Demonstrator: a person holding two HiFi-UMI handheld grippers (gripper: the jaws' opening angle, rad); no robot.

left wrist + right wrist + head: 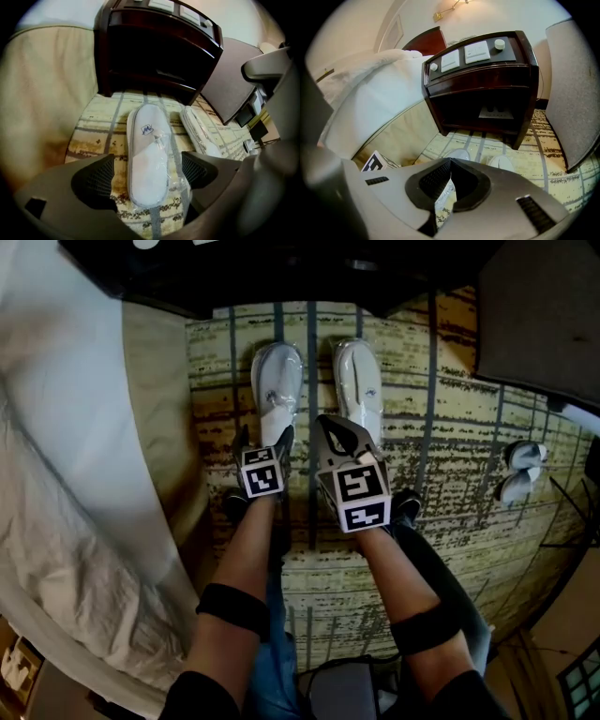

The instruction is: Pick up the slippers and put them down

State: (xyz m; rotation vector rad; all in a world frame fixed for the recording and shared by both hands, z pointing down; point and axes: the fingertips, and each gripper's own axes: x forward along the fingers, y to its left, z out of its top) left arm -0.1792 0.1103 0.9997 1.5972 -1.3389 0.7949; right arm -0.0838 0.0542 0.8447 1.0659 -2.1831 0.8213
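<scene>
Left tool (149, 171) wide, straddling near end of left slipper (277, 381) on carpet (450, 456); its long axis runs 12–6, toward 12. Right tool (450, 180) clamped on wrap (443, 199) of right slipper (359, 381).

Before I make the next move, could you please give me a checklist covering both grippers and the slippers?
1. Jaws of left gripper apart: ok.
2. The left slipper centred between them, not yet clamped: ok.
3. The right gripper shut on plastic wrapper: ok.
4. Body of right slipper inside that pinch: not ok, only wrapper shows there.
5. Wrapper hold firm enough to lift that slipper: cannot tell.
</scene>
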